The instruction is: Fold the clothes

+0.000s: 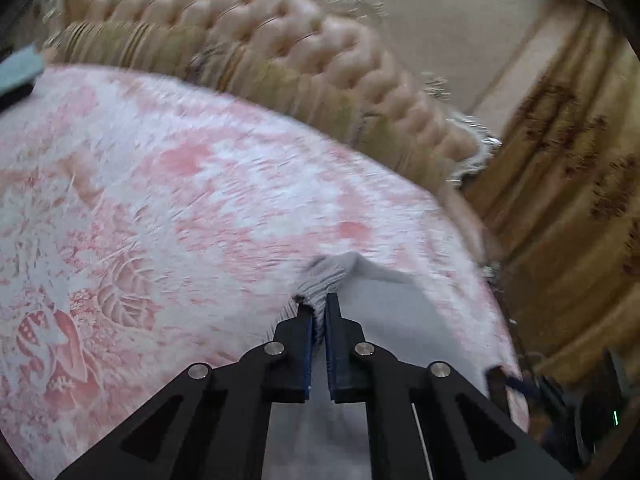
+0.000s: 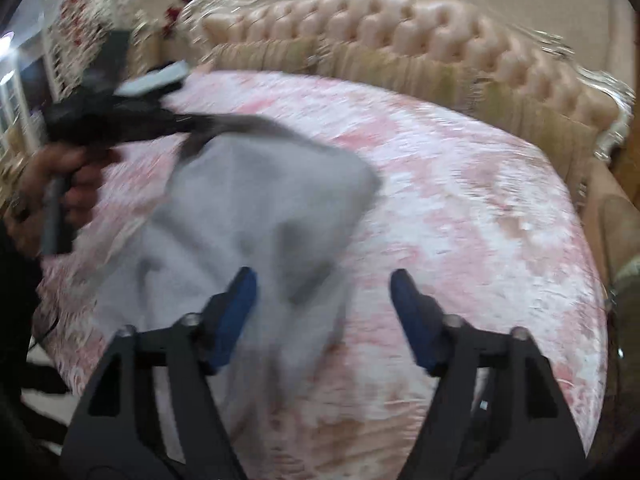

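Note:
A pale grey garment lies on the pink and white bedspread. My left gripper is shut on its ribbed edge, and the cloth bunches up just past the fingertips. The right wrist view shows the same garment crumpled on the bedspread. There, one corner is pulled up and to the left by the left gripper, which a hand holds. My right gripper is open just above the garment's near right edge. Its left finger is over the cloth and its right finger is over bare bedspread.
A tufted pink headboard with a row of beige cushions runs along the bed's far side. A brown patterned surface rises past the bed's right edge. A dark sleeve fills the lower left of the right wrist view.

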`<action>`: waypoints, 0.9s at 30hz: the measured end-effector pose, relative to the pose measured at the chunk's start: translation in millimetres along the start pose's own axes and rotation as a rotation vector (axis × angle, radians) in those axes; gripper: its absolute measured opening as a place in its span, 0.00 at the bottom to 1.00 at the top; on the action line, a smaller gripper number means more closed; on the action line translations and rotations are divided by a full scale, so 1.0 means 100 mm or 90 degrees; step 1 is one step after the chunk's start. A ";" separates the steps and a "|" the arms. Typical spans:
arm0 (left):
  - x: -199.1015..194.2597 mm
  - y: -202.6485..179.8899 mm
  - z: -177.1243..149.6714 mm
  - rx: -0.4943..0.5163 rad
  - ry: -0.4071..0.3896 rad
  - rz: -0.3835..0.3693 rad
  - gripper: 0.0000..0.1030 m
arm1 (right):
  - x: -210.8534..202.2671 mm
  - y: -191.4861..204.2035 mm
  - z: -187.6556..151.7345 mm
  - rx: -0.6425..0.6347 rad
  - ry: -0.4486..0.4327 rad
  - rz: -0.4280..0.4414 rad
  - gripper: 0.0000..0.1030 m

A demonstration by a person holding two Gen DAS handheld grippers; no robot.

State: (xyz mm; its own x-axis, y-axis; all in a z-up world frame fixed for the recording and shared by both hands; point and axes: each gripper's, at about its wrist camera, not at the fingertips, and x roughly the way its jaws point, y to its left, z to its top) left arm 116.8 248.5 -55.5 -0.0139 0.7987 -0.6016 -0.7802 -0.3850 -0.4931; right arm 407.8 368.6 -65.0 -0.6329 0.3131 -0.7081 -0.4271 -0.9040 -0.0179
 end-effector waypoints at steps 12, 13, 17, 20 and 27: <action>0.08 -1.06 -0.86 0.102 0.101 -0.116 0.05 | -0.13 -0.31 0.30 0.067 -0.030 -0.039 0.79; 0.10 -1.09 -0.98 0.099 0.112 -0.124 0.05 | -0.17 -0.29 0.34 0.066 -0.036 -0.037 0.82; 0.13 -1.15 -1.30 0.079 0.139 -0.163 0.05 | -0.14 -0.19 0.53 0.054 -0.045 -0.017 0.86; 0.09 -1.24 -1.47 0.082 0.150 -0.183 0.05 | 0.04 -0.06 0.65 0.026 -0.029 -0.026 0.87; -0.07 -1.20 -1.57 0.094 0.141 -0.196 0.26 | 0.43 0.06 0.52 0.021 0.014 -0.007 0.87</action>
State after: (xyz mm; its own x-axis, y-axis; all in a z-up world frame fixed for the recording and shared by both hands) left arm 308.6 216.8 -91.1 0.3562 0.7415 -0.5686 -0.8084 -0.0606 -0.5856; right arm 344.2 391.6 -59.3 -0.6138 0.3160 -0.7235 -0.4548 -0.8906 -0.0032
